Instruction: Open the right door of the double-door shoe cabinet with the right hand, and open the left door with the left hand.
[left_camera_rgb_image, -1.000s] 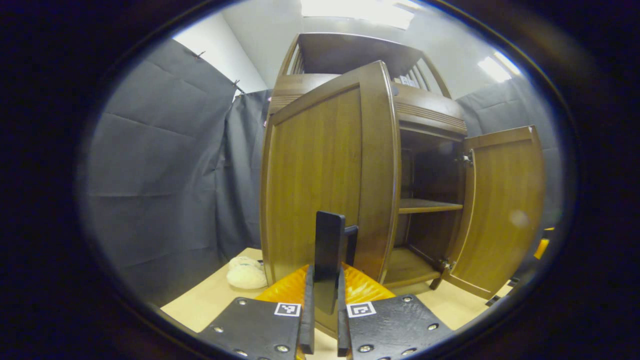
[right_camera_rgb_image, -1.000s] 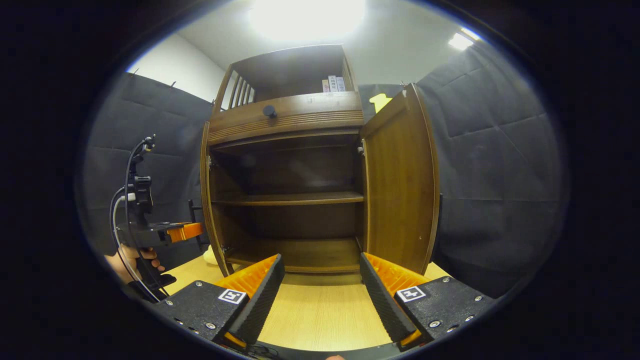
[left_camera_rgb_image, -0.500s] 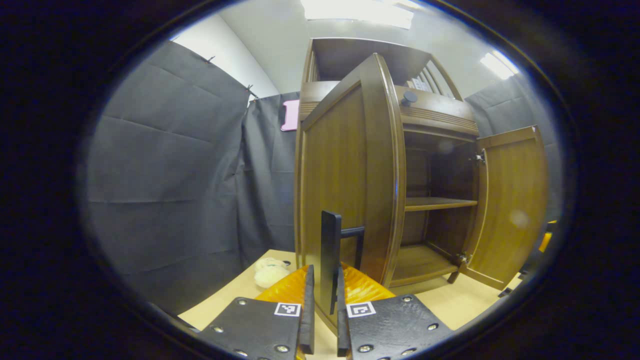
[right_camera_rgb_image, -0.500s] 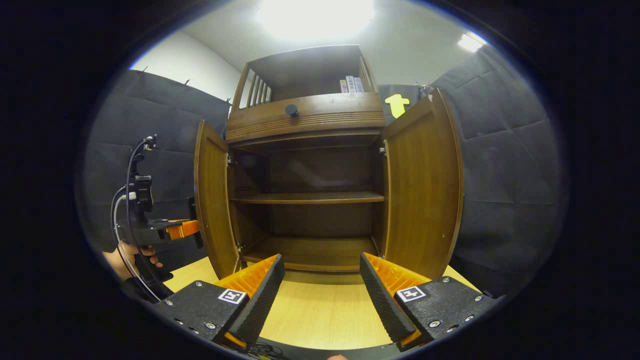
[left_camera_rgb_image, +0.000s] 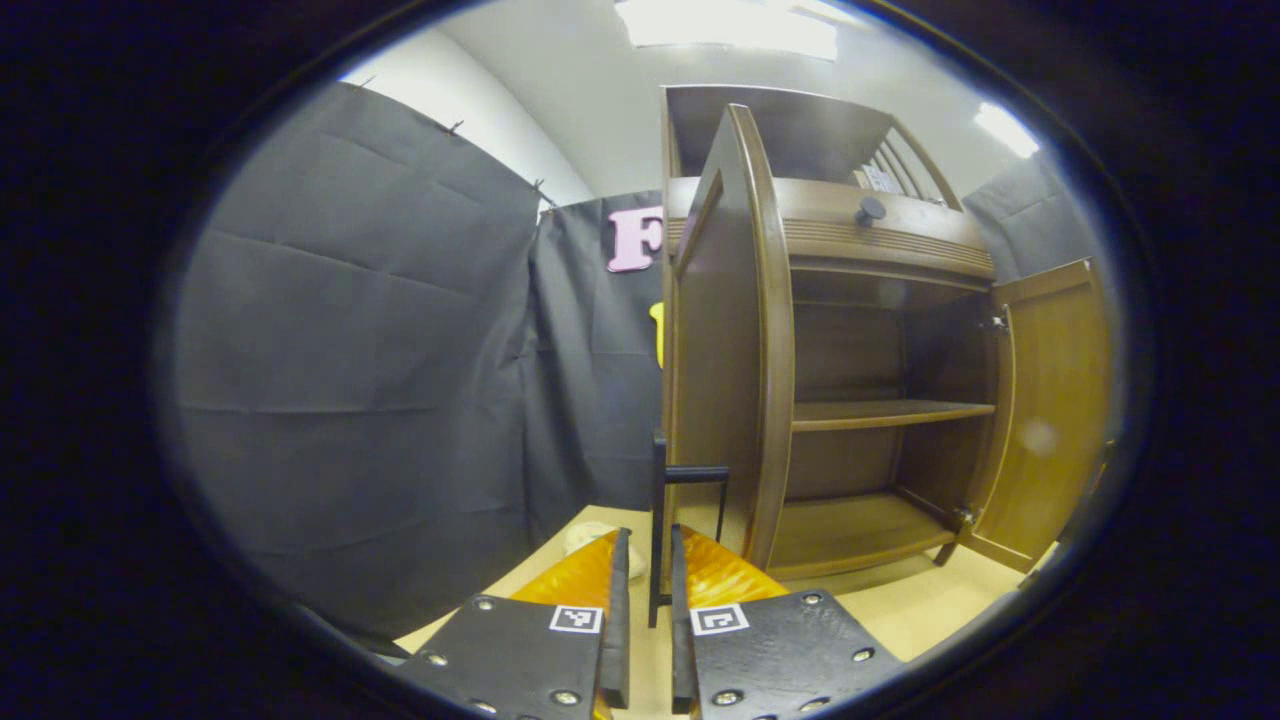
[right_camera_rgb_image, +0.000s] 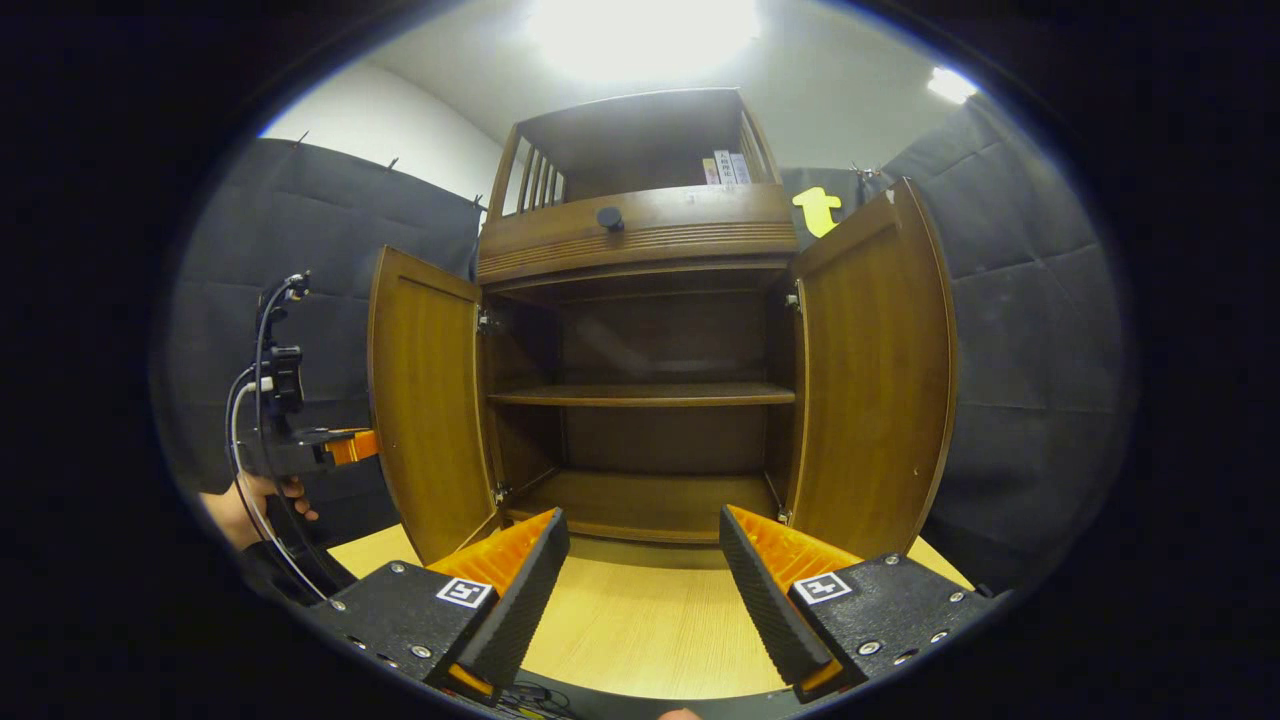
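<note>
- Pale wooden flooring (right_camera_rgb_image: 640, 630) carries the whole scene, hemmed in by dark quilted cloth walls (left_camera_rgb_image: 350, 380).
- Nearest in the left gripper view, the left gripper (left_camera_rgb_image: 645, 590) has its jaws drawn almost together around a slim black bar handle (left_camera_rgb_image: 658, 520). The bar's long axis is upright and it sits directly between the fingers, though whether both pads actually press on it cannot be told.
- That handle belongs to the brown wooden left door (left_camera_rgb_image: 725, 340) of the shoe cabinet, seen here nearly edge-on just ahead of the jaws. The door stands swung well out.
- Nearest in the right gripper view, the right gripper (right_camera_rgb_image: 645, 575) hangs with its jaws spread wide and nothing between them, pointing at the cabinet's middle from a little way back.
- Farther off in that view, a hand (right_camera_rgb_image: 245, 505) holds the left gripper beside the left door (right_camera_rgb_image: 425, 400). The brown wooden right door (right_camera_rgb_image: 875, 370) stands open too, apart from the right gripper.
- Behind the doors, the dark cabinet interior (right_camera_rgb_image: 650, 350) has one middle shelf (right_camera_rgb_image: 640, 396) and a bottom board (right_camera_rgb_image: 650, 500), both bare.
- Judging by this, both doors look opened. The left hand is the nearer one, and any last widening turns on pulling that upright bar outward.
</note>
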